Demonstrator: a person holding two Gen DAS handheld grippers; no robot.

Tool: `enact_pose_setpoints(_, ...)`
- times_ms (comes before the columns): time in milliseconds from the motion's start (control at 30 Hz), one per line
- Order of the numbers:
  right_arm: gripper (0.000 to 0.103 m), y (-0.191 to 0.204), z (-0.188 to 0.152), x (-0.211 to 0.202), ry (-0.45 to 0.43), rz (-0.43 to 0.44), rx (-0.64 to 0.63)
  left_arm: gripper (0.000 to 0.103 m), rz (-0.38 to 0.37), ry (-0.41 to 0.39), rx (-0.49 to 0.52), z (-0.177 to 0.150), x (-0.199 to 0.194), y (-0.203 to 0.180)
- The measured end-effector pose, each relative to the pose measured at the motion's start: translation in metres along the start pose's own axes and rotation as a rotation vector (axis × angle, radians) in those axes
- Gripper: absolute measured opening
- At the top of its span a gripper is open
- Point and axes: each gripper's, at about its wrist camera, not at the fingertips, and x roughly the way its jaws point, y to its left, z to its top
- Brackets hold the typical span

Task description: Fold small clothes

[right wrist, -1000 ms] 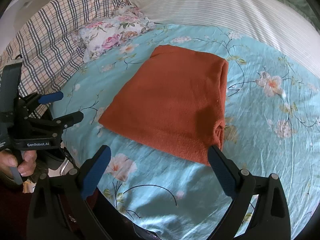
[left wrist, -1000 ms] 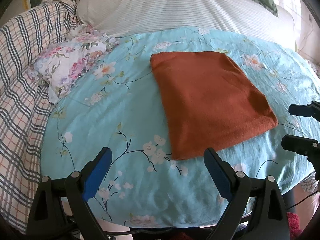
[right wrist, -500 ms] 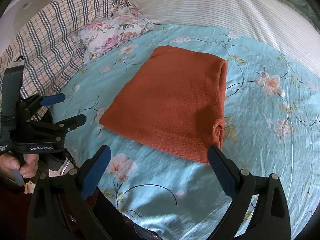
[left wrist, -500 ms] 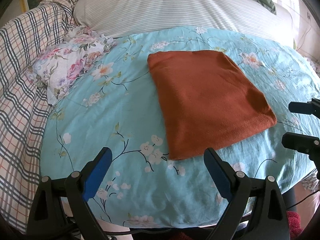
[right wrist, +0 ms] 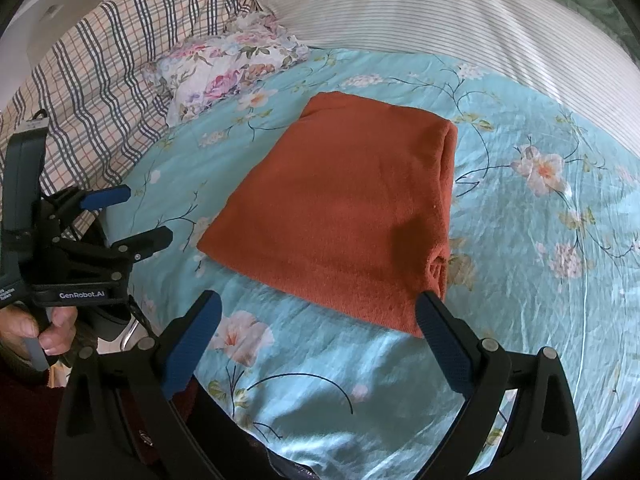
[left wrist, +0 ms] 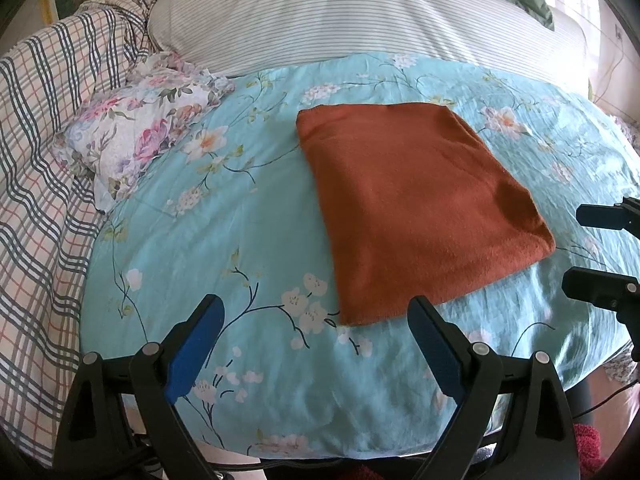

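The left claw point(left wrist: 314, 334) is released, its two blue-padded fingers spread wide and holding nothing. It hangs over the near edge of the bed, above the turquoise floral bedsheet point(left wrist: 224, 240). The right claw point(right wrist: 318, 334) is released too and empty, and it waits at the same near edge, more to the right.

Just ahead of both claws lies the rust-orange folded garment point(left wrist: 416, 216), flat on the bedsheet. What kind of garment it is, I cannot tell. Its near short edge is right in front of the fingertips: the near-left corner sits between the fingers of the left claw, a little toward its right finger, and the near-right corner is just beside the right finger of the right claw. The long axis of the garment runs away from the claws, toward the striped pillow point(left wrist: 360, 20) at the head of the bed. On its right side a doubled, rolled edge shows in the right wrist view.

I judge that each claw is nearest to its own corner, so a further fold would carry the near edge forward along this axis.

Further out, a small floral cloth point(left wrist: 136, 140) lies crumpled at the left, apart from the garment, against a plaid blanket point(left wrist: 36, 168). A hand point(right wrist: 44, 330) grips the left claw's handle.
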Motion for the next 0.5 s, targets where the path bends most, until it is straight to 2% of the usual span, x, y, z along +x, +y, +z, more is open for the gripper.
enact_pose_setpoints(500, 0.097, -0.003, 0.009, 0.001, -0.005, 0.001, -0.007, 0.094, 0.001, -0.009, 0.009, 0.011, 0.002, 0.002)
